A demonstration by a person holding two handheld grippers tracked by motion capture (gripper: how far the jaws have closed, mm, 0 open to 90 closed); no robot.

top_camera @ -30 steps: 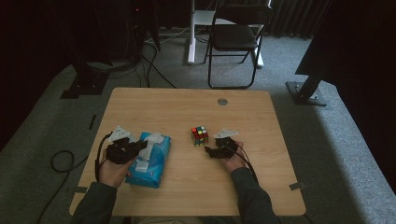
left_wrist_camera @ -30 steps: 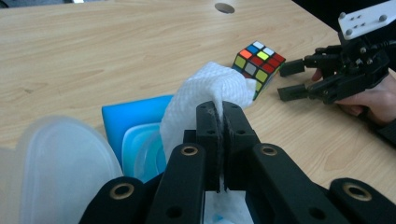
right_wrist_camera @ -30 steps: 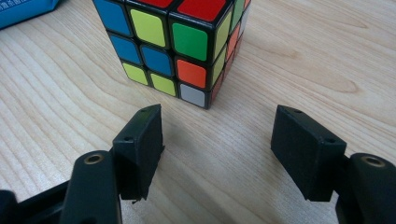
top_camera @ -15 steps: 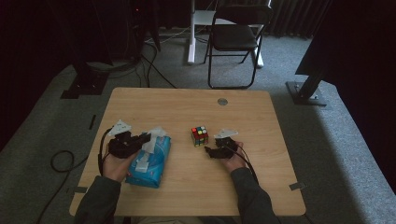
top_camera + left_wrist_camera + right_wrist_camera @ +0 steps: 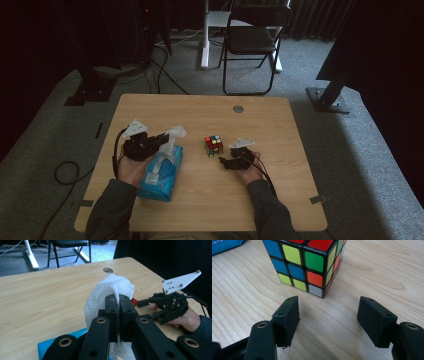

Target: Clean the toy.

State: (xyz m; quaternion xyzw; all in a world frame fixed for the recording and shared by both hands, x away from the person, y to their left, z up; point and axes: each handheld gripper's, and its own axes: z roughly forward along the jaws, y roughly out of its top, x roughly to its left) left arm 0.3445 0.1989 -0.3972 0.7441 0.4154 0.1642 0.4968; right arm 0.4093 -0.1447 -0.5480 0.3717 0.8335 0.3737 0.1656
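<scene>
Left hand-held gripper [image 5: 117, 315] is clamped on a white tissue [image 5: 110, 290], lifted from the blue tissue pack [image 5: 161, 172] lying on the surface [image 5: 200, 107] at the near left. Right of it stands a colour cube [image 5: 214, 145]; just beside that, the right hand-held gripper [image 5: 328, 320] rests, jaws wide apart.

The table [image 5: 280, 200] carries 1 blue tissue pack [image 5: 161, 176], 1 white tissue [image 5: 110, 290], 1 puzzle cube [image 5: 214, 145] and 2 grippers.

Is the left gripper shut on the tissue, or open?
Shut: the left gripper has its jaws pressed together, pinching the white tissue above the blue pack.
</scene>
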